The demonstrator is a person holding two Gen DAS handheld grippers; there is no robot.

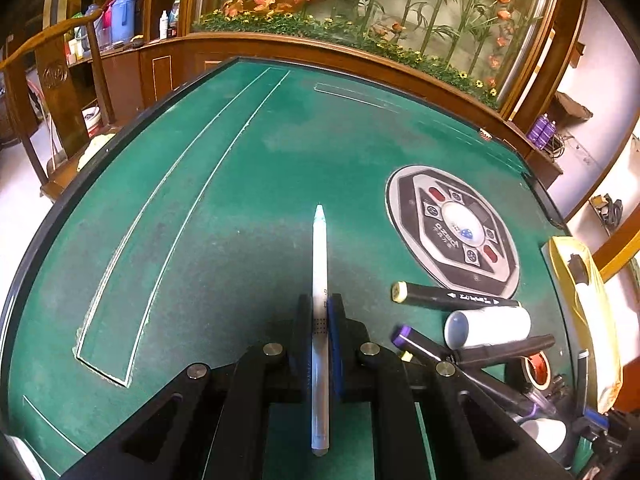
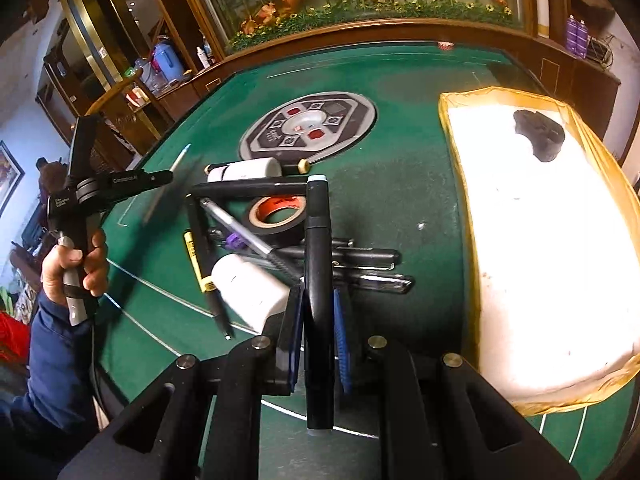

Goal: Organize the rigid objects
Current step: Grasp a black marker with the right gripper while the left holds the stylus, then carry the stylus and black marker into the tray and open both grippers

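Green felt table (image 2: 400, 208) at mid-sort: a white pen (image 1: 319, 280) is clamped in the left gripper (image 1: 320, 316), a black marker (image 2: 317, 240) in the right gripper (image 2: 318, 312), while a jumbled pile (image 2: 256, 224) at ten o'clock is left unsorted.

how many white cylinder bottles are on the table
2. One white cylinder lies on its side just left of the right gripper, over the pens. The other white cylinder lies at the pile's far edge, by the round grey panel. The clutter may hide more.
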